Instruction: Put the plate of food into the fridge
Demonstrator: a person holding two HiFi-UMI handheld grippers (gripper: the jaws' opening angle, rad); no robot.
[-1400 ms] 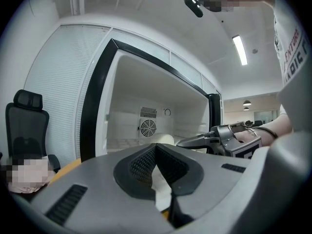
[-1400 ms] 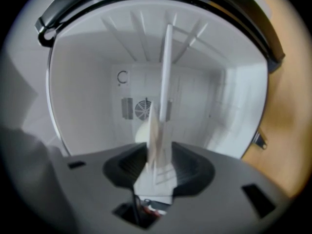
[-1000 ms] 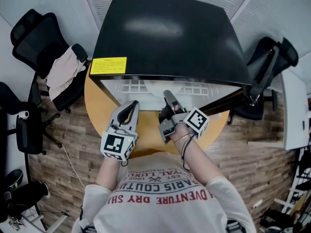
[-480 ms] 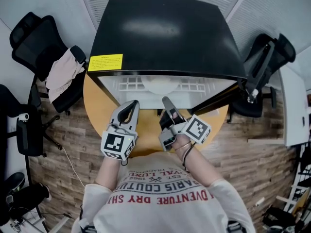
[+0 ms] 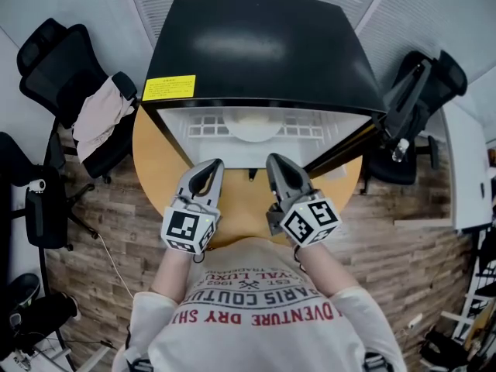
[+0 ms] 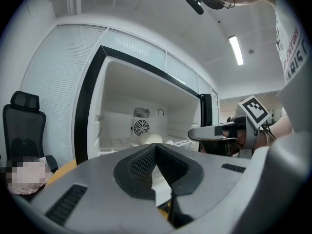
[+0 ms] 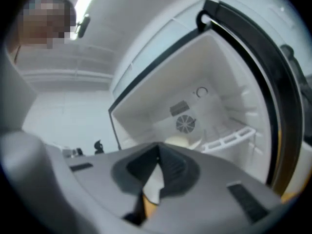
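Observation:
A black mini fridge (image 5: 263, 45) stands on a round wooden table (image 5: 155, 165), its door (image 5: 349, 142) swung open to the right. Inside, a white plate of pale food (image 5: 253, 130) rests on the white shelf; the left gripper view shows the food (image 6: 152, 139) below the rear fan, and the right gripper view shows the plate (image 7: 180, 141) there too. My left gripper (image 5: 209, 166) and right gripper (image 5: 276, 162) hover side by side just in front of the opening, both shut on nothing. The closed jaws of the left gripper (image 6: 156, 149) and the right gripper (image 7: 157, 160) point into the cavity.
A black office chair draped with a pale garment (image 5: 101, 118) stands at the left, and another black chair (image 5: 430, 87) sits behind the open door at the right. A yellow label (image 5: 169, 87) marks the fridge top. Wooden floor surrounds the table.
My right gripper has rolled from a tilted pose to upright and its jaws have closed empty. The left gripper has stayed put.

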